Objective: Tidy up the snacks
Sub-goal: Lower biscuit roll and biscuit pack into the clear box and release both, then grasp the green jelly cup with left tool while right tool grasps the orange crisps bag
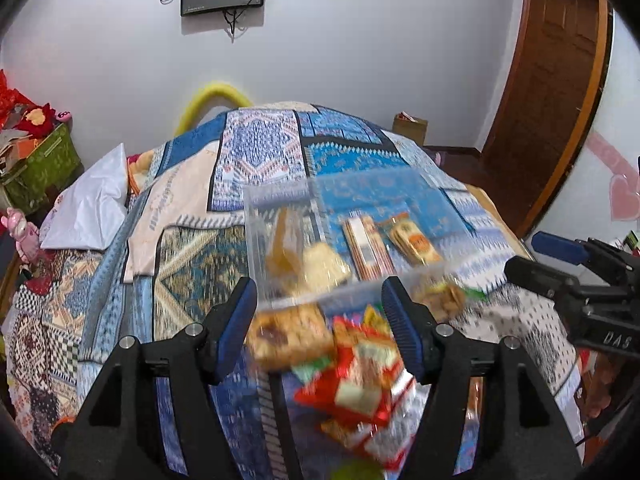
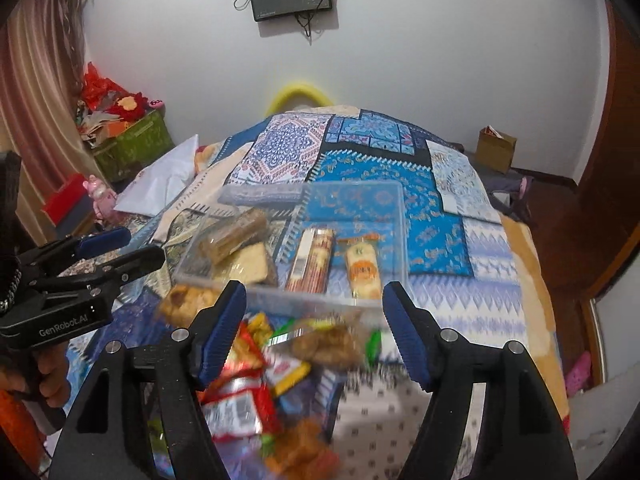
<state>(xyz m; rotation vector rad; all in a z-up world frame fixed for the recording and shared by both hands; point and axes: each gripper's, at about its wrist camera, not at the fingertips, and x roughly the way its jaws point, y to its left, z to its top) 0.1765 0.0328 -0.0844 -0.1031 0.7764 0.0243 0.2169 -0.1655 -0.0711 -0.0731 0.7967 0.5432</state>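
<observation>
I am holding the left gripper (image 1: 320, 320) low over the patchwork blue bedspread (image 1: 352, 156), its blue-padded fingers spread wide apart with nothing between them; the right gripper (image 2: 316, 332) is hanging level beside it, jaws likewise wide and gripping nothing; each tool is showing side-on at the edge of the other's view, pointing toward the far wall; a hand (image 2: 48, 376) is wrapping the left tool's grip. The clear rectangular plastic box (image 2: 394, 216) is sitting just beyond both fingertips, holding a striped stick packet (image 2: 310, 260), an orange biscuit packet (image 2: 362, 266) and pale wrapped cakes (image 2: 244, 258); a loose heap of red, yellow and green snack packets (image 2: 240, 392) is lying on the near side, blurred, beneath and between the fingers; a brown wrapped cake (image 1: 290, 334) is resting just left of that heap.
</observation>
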